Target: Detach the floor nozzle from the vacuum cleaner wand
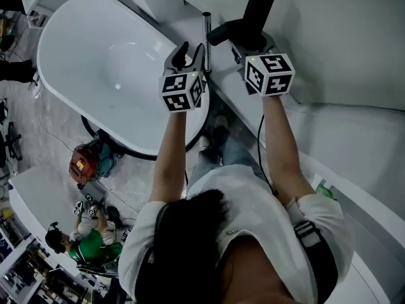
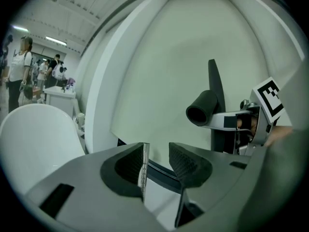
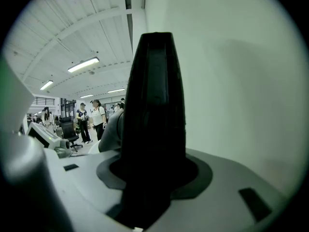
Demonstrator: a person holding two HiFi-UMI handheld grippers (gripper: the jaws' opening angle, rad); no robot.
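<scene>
The black floor nozzle (image 1: 259, 10) is up in front of the white wall, with my right gripper (image 1: 252, 43) shut on its body. It fills the space between the jaws in the right gripper view (image 3: 153, 129). Its round neck socket (image 2: 202, 108) points left with its mouth bare, apart from the wand. The thin chrome wand (image 1: 206, 40) stands upright at the right side of my left gripper (image 1: 193, 61). In the left gripper view the wand (image 2: 143, 170) lies along the left pad while the right pad (image 2: 186, 164) stands clear of it, so the jaws are open.
A white bathtub (image 1: 95, 62) lies to the left below the grippers. White curved panels (image 1: 342, 56) rise ahead and to the right. A red canister (image 1: 83, 163) and a person in green (image 1: 88, 242) are on the floor at lower left. More people stand far off (image 2: 19, 71).
</scene>
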